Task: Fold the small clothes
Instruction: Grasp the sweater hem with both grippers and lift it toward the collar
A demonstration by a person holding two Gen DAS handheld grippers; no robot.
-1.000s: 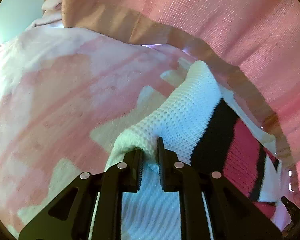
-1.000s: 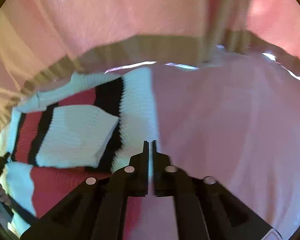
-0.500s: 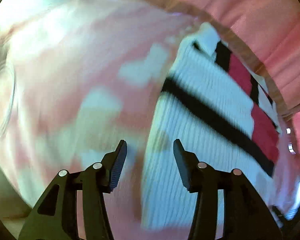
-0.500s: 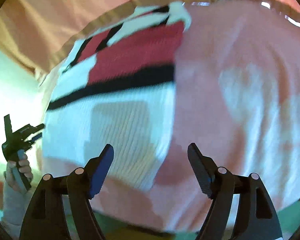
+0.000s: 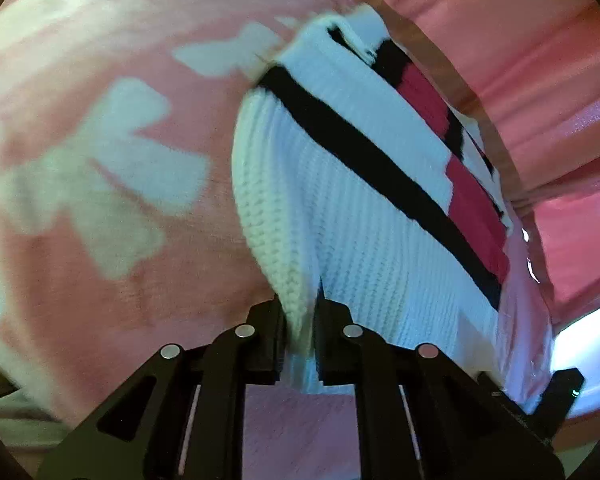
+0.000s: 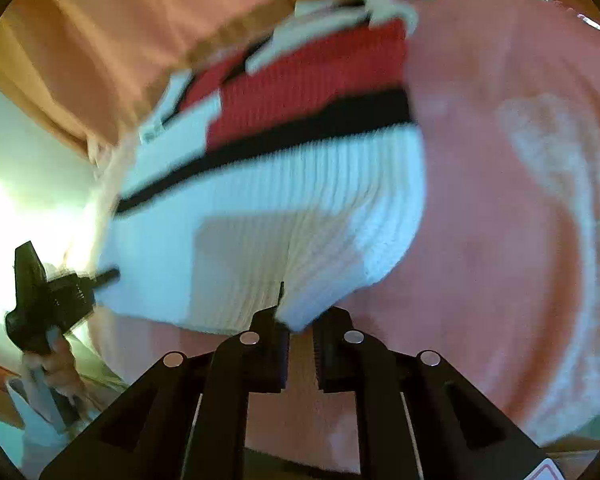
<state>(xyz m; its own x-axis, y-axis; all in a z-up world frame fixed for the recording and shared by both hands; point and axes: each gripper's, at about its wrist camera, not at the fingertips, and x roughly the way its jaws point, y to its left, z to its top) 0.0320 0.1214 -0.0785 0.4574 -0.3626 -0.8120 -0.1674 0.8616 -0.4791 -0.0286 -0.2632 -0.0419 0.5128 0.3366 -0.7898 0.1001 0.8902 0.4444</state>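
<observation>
A small knit sweater (image 5: 360, 216), white with black stripes and red blocks, lies on a pink blanket with white shapes (image 5: 112, 160). My left gripper (image 5: 300, 320) is shut on the sweater's near white edge and pinches a raised fold. In the right wrist view the same sweater (image 6: 284, 184) fills the middle. My right gripper (image 6: 298, 328) is shut on its near white corner. The left gripper (image 6: 56, 296) and the hand holding it show at the left of that view. The right gripper (image 5: 548, 396) shows at the lower right of the left wrist view.
A pink curtain (image 5: 500, 40) hangs behind the blanket, close to the sweater's far edge; it also shows in the right wrist view (image 6: 140, 32). The blanket (image 6: 520, 200) spreads wide to the right of the sweater. A bright pale area (image 6: 16, 208) lies at the left.
Half a second ago both grippers were open above the flat sweater. Both have now closed on its near white edge, one at each corner, and the edge is lifted into folds.
</observation>
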